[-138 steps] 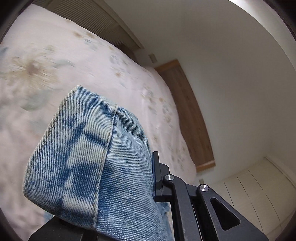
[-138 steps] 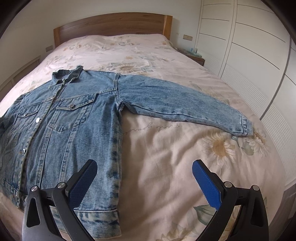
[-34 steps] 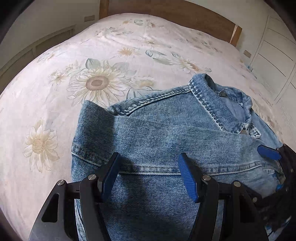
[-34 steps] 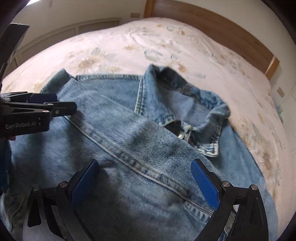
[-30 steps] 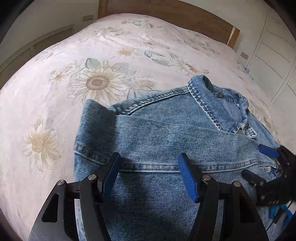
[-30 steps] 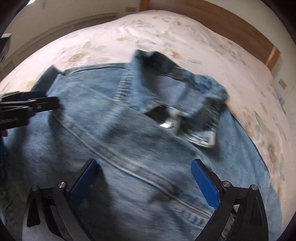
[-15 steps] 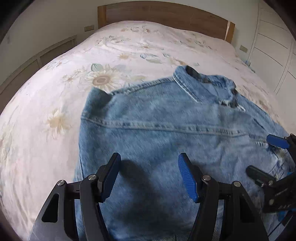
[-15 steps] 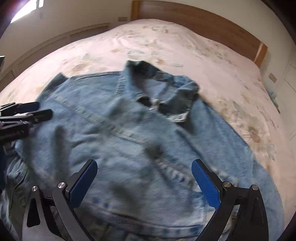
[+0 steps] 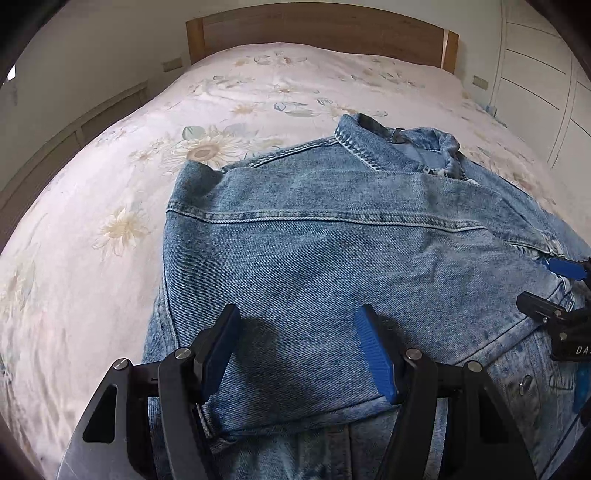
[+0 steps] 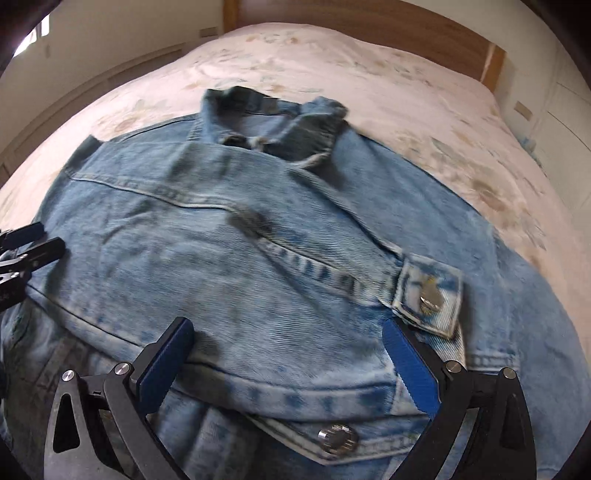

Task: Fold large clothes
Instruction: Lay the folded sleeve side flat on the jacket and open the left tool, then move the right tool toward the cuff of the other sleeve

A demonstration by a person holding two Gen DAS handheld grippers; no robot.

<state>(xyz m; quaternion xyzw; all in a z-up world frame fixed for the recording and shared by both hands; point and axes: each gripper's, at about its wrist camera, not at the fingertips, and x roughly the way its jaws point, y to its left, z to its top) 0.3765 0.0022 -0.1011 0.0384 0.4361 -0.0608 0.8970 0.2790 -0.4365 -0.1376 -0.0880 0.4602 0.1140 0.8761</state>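
A blue denim jacket (image 9: 332,243) lies on the bed, collar (image 9: 399,144) toward the headboard, with a sleeve folded across its front. My left gripper (image 9: 299,350) is open and empty, just above the folded sleeve. My right gripper (image 10: 291,358) is open and empty, low over the sleeve cuff (image 10: 428,291) and its metal button. The jacket also fills the right wrist view (image 10: 258,236). The right gripper shows at the right edge of the left wrist view (image 9: 557,299); the left gripper shows at the left edge of the right wrist view (image 10: 26,243).
The bed has a pale floral cover (image 9: 110,192) and a wooden headboard (image 9: 321,33). White wardrobe doors (image 9: 546,85) stand on the right. A low panelled wall (image 9: 74,133) runs along the left.
Both grippers have pulled back from the collar toward the jacket's lower part, staying open. Earlier, the left gripper held the sleeve cuff and has since released it onto the jacket's front.
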